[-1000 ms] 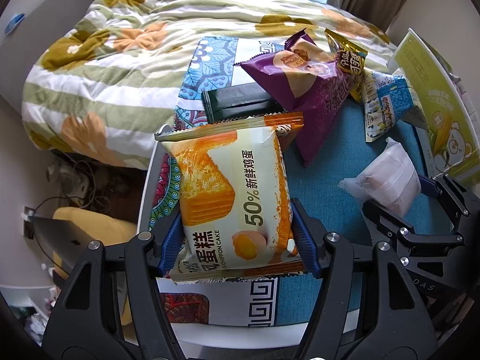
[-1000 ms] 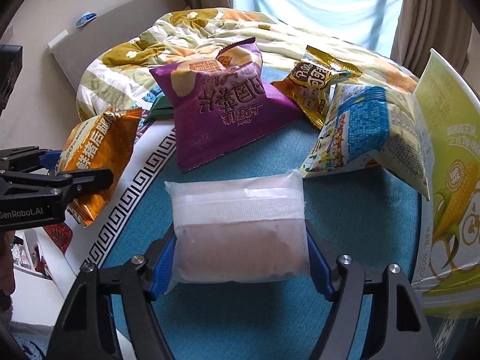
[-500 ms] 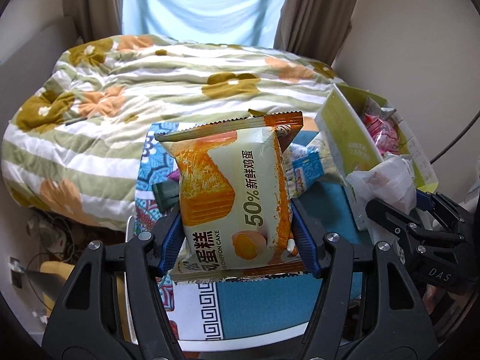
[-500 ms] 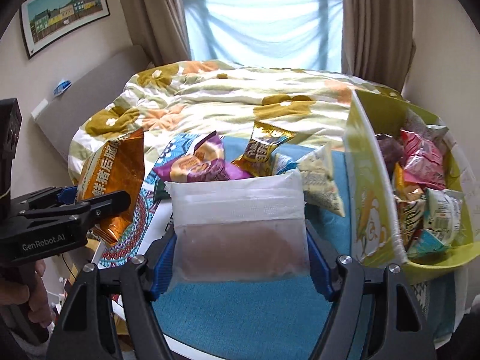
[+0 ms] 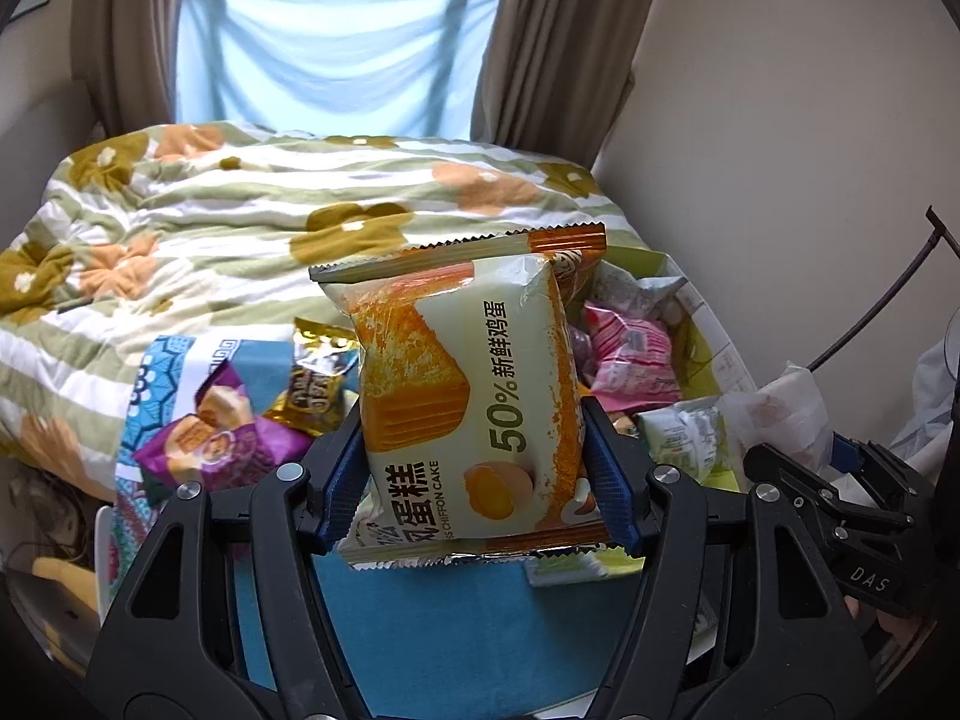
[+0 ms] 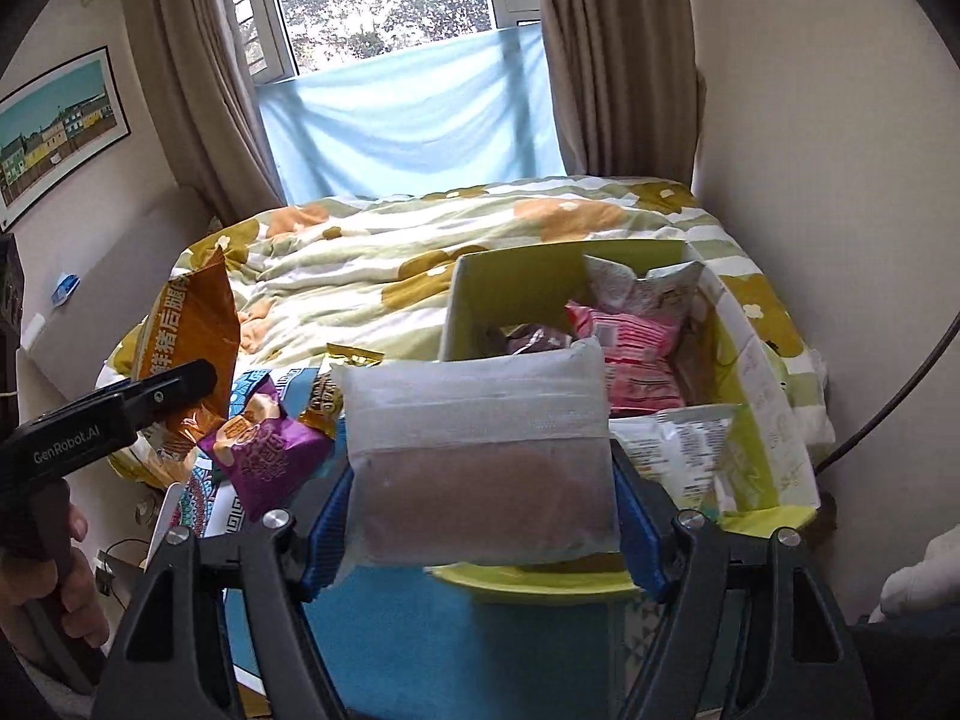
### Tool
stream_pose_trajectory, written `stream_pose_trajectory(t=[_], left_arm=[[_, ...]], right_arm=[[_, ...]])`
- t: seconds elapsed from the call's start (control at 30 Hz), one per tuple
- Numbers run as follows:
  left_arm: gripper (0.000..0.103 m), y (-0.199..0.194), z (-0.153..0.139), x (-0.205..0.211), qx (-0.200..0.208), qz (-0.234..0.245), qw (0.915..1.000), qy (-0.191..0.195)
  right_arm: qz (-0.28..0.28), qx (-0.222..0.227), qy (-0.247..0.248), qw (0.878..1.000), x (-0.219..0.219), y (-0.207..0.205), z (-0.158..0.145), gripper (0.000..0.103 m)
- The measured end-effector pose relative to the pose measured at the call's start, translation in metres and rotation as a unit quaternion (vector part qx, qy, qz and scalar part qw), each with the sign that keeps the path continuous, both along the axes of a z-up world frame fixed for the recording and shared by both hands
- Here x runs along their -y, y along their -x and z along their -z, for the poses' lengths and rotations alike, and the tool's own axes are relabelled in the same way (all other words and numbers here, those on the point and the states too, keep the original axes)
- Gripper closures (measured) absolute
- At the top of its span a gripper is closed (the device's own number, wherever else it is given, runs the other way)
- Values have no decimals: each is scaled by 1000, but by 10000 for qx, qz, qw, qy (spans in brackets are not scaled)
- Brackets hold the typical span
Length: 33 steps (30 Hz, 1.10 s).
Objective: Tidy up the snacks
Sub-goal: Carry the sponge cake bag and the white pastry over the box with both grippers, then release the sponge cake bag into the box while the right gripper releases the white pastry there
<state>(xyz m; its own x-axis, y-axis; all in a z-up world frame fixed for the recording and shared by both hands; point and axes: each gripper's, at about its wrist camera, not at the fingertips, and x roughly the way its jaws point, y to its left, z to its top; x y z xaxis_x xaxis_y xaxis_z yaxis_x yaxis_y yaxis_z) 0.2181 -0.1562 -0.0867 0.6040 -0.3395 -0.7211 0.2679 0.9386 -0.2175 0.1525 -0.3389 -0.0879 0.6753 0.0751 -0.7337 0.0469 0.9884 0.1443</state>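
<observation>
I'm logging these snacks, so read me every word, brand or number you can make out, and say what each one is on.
"50% 新鲜鸡蛋" and "CHIFFON CAKE": cake pack in the left gripper.
"鲜猪后腿": the same pack's orange back.
"GenRobot.AI": left gripper's body, right view.
"DAS": right gripper's body.
Frosted pouch in the right gripper: no text.
Purple bag, gold bag, box and its packs: too small or blurred.

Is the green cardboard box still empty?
No, the green cardboard box already holds several snack packets, among them a pink striped packet and a white packet.
</observation>
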Motion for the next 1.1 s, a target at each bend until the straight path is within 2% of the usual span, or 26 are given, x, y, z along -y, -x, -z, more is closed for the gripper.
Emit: stream_pose_trajectory(t=[0.13, 0.27, 0.53, 0.57, 0.6, 0.63, 0.67, 0.7, 0.87, 1.1], left_arm=[[41, -7, 12, 62, -151, 113, 9998, -48], [41, -8, 30, 107, -311, 115, 9993, -145], [41, -6, 66, 151, -641, 3, 9971, -402], [39, -3, 68, 150, -639, -51, 9970, -442], [31, -2, 68, 153, -630, -81, 9970, -451], [11, -1, 69, 154, -645, -79, 9968, -455], [3, -1, 68, 153, -616, -138, 9968, -500], [0, 1, 66, 151, -508, -235, 9970, -543], [0, 12, 55, 139, -400, -373, 9964, -645], [0, 31, 56, 116, -471, -601, 9936, -828]], right_arm=[[71, 101, -15, 9999, 47, 5, -3, 32], [28, -3, -70, 10000, 88, 0, 3, 32], [-222, -82, -251, 9994, 130, -8, 14, 32], [-264, -90, -281, 9992, 132, -9, 15, 32], [-306, -103, -311, 9990, 135, -10, 16, 32], [-352, -111, -332, 9988, 137, -11, 17, 32], [-397, -109, -344, 9986, 138, -12, 17, 32], [-437, -111, -356, 9983, 140, -13, 18, 32], [-535, -150, -481, 9973, 144, -16, 23, 32], [-639, -356, -547, 9958, 140, -22, 36, 32]])
